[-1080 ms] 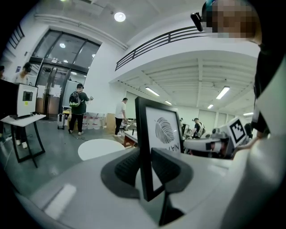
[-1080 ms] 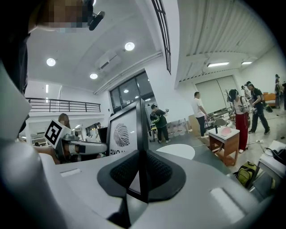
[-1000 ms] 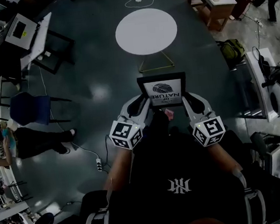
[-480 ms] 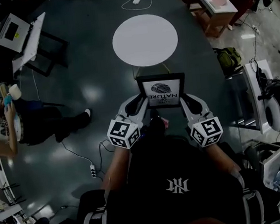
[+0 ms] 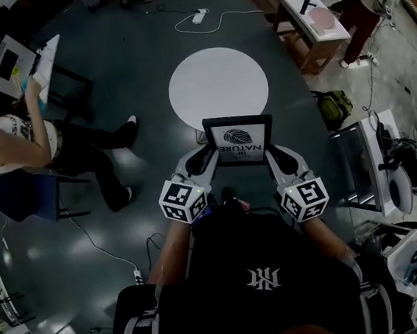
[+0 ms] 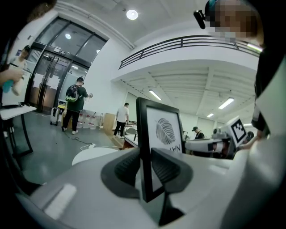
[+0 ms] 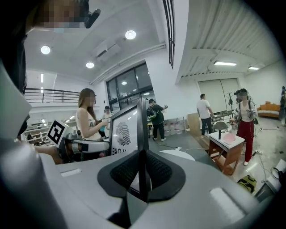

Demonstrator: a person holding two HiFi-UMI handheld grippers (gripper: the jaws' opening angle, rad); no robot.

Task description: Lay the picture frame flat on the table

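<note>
A black picture frame (image 5: 238, 140) with a white print of a leaf hangs in the air just in front of me, its near edge over the round white table (image 5: 218, 84). My left gripper (image 5: 206, 157) is shut on the frame's left edge and my right gripper (image 5: 272, 153) on its right edge. In the left gripper view the frame (image 6: 154, 147) stands upright between the dark pads (image 6: 166, 167). The right gripper view has the frame (image 7: 129, 134) edge-on, clamped between ribbed pads (image 7: 158, 170). The table (image 7: 178, 154) lies beyond it.
A seated person (image 5: 21, 145) and a blue chair (image 5: 20, 196) are at the left. A wooden side table (image 5: 316, 18) with a pink thing stands at the upper right, a bag (image 5: 334, 103) on the floor below it. Cables and a power strip (image 5: 198, 15) lie beyond the table.
I have moved forward with the frame toward the round table, which now lies closer to it. Both grippers keep their hold. The person at the left has shifted position.
</note>
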